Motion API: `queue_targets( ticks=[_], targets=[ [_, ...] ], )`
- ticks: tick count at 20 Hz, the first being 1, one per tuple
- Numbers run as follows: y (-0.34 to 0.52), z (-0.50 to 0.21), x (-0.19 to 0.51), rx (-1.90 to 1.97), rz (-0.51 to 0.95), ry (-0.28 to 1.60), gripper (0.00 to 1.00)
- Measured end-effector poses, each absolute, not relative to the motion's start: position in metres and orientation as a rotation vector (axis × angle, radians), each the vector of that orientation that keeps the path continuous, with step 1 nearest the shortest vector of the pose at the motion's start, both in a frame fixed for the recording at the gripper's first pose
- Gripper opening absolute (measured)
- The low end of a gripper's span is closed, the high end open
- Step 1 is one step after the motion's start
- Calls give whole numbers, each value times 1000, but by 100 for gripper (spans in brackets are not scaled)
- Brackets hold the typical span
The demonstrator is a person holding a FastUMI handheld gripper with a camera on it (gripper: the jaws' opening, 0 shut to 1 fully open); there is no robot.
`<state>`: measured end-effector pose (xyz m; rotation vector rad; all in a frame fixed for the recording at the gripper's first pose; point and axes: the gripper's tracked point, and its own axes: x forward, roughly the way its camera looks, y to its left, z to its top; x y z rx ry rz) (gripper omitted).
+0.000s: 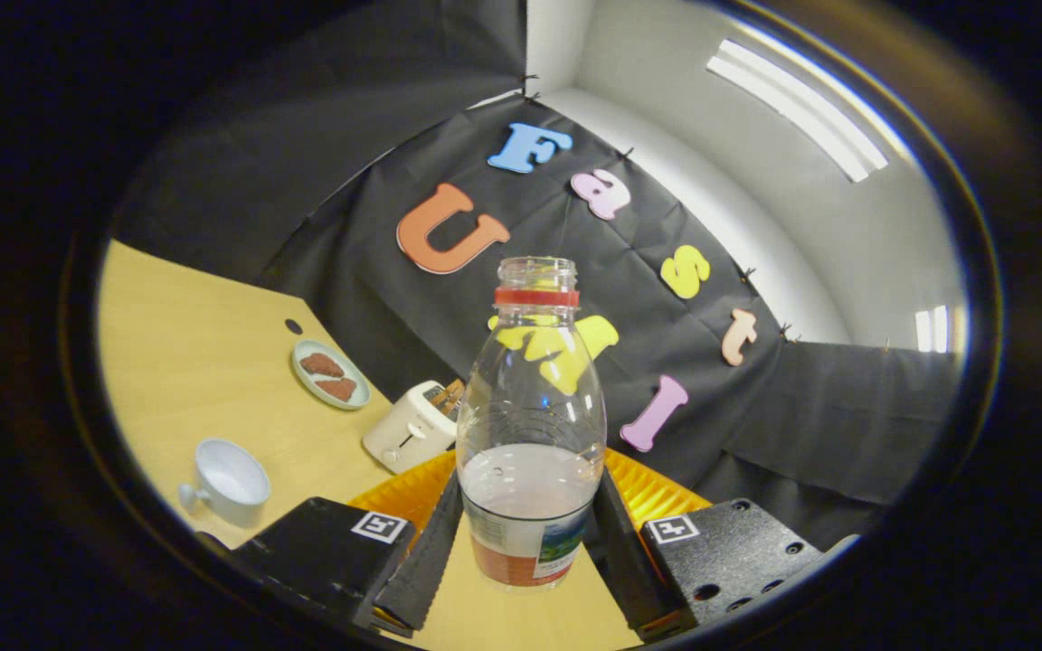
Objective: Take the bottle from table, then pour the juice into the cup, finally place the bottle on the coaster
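1. So, the gripper (528, 551) has both fingers pressed against the lower sides of the bottle (530, 434), one on each side, and it holds it upright between them.
2. That bottle is clear plastic with no cap on, a red ring (536, 297) around its neck and a label (525, 547) wrapped round the bottom. It has a pale, pinkish juice (530, 479) in it, filling roughly the lower third; the rest looks empty.
3. Can't tell if the bottle's base is touching the desk (195, 362) or just above it, the view is too warped down there.
4. Right behind the bottle there's an orange ribbed coaster (648, 488), peeking out on both sides of it.
5. To the left of the bottle and a bit further back sits a cream toaster (412, 425) with something in its slots.
6. Further left past the toaster is a small greenish plate (331, 373) with two brownish pieces (329, 377) on it.
7. The white cup (227, 481) with a handle is well to the left of the bottle, closer to the gripper than the plate, standing upright with its mouth open upward.
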<state>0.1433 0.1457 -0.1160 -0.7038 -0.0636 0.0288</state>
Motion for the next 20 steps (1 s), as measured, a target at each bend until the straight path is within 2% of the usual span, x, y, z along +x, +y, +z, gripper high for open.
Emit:
queue_targets(
  ticks=[12, 20],
  targets=[
    [131, -39, 151, -263, 47, -16, 81],
    [140, -34, 194, -156, 68, 9, 81]
  ],
)
